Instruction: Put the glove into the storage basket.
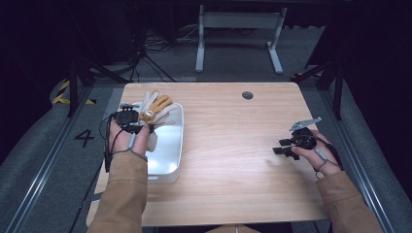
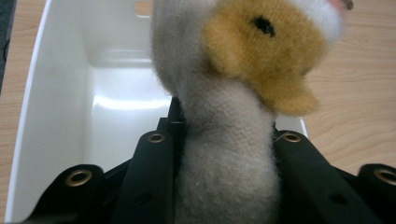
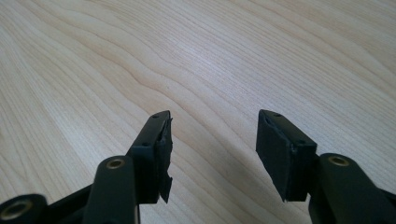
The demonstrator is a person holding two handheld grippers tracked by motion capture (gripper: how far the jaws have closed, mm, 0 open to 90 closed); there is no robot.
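Left gripper view, nearest first: two black jaws close on the grey, fuzzy body of a plush toy [image 2: 229,154], squeezing it so the fabric bulges between them. Above the grip, the toy's yellow-brown part with a dark spot leans to the right. Behind and below it sits a white tray [image 2: 56,116], its glossy floor bare where it can be seen, on the wooden table [image 2: 355,93].

High view: the left gripper [image 1: 130,119], held in the person's left hand, carries the plush toy [image 1: 155,109] over the far end of the white tray [image 1: 170,165] at the table's left side. On the right, well apart, the right gripper [image 1: 284,146] hovers low over bare wood. The right gripper view has its jaws spread wide with nothing between them.

The work appears to be putting the toy into the tray. To do it well, I judge, lower the toy until it rests on the tray floor, well inside the rim, then part the jaws fully and lift straight up so the fur does not snag.

Count: one plush toy, one tray, one table, two grippers.
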